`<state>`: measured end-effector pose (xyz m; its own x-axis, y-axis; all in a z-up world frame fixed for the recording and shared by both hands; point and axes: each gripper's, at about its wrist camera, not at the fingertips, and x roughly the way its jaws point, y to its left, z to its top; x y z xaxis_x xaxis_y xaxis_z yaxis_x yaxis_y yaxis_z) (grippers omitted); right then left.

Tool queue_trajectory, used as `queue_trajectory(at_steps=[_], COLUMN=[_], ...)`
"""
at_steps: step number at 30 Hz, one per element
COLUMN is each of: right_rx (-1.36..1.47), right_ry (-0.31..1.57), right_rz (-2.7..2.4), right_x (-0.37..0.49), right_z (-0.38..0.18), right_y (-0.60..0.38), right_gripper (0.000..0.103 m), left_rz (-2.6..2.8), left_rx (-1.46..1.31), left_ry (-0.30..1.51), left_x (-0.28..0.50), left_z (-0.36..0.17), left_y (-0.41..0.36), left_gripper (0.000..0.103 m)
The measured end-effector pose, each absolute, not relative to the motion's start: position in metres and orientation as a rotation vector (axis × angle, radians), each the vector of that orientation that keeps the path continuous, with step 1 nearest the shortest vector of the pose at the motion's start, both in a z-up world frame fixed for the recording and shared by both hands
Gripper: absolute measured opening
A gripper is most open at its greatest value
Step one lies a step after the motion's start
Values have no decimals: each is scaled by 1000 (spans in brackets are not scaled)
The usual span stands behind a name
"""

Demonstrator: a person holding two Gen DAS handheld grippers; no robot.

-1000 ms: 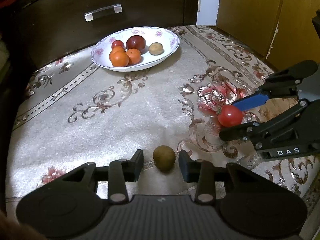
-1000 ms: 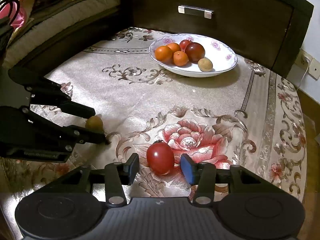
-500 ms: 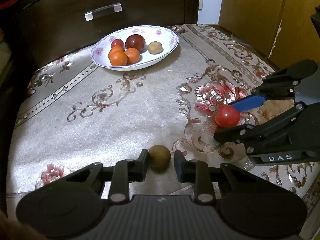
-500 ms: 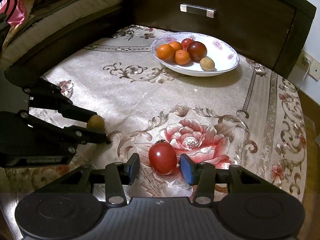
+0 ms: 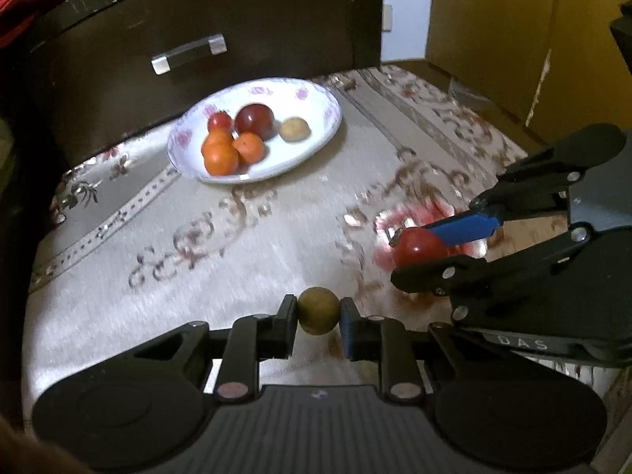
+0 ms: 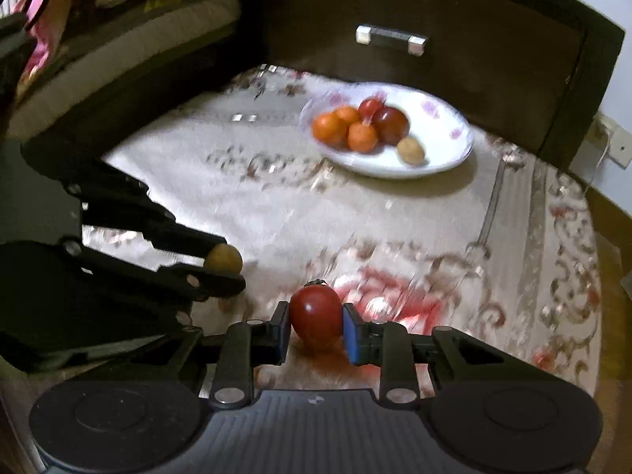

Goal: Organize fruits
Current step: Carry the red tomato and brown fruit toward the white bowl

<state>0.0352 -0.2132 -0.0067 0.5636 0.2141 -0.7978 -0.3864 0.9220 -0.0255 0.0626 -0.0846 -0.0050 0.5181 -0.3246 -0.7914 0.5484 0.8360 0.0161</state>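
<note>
My left gripper (image 5: 318,318) is shut on a small brown round fruit (image 5: 318,310), held just above the patterned cloth; it also shows in the right wrist view (image 6: 223,259). My right gripper (image 6: 316,326) is shut on a red tomato (image 6: 316,318), which also shows in the left wrist view (image 5: 418,247). A white flowered bowl (image 5: 316,142) at the back holds oranges (image 5: 219,154), a dark red fruit (image 5: 255,120), a small tomato and a brown fruit (image 5: 294,129). The bowl also shows in the right wrist view (image 6: 446,158).
A dark wooden drawer front with a metal handle (image 5: 189,53) stands right behind the bowl. A wooden cabinet (image 5: 493,31) is at the right. Bedding (image 6: 98,12) lies at the left. The two grippers sit close side by side near the cloth's front.
Both grippers have closed on their fruits, the left on the brown fruit and the right on the tomato, and both have lifted slightly and moved toward the bowl.
</note>
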Motion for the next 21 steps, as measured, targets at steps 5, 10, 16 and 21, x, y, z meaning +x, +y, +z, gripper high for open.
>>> queue_trajectory(at_steps=[5, 10, 16, 21], right_rx=[-165, -153, -147, -130], right_ry=[867, 830, 784, 784], right_rz=[335, 313, 279, 261], right_x=[50, 70, 106, 139], right_z=[8, 20, 30, 24], right_y=[-217, -218, -220, -226], right_gripper=[24, 24, 24, 25], left_rz=[-517, -489, -448, -429], left_rx=[258, 253, 231, 244], left_ry=[840, 799, 768, 764], left_x=[81, 107, 146, 174], left_z=[10, 21, 27, 21], left_y=[-86, -91, -96, -102], left_gripper=[28, 28, 28, 28])
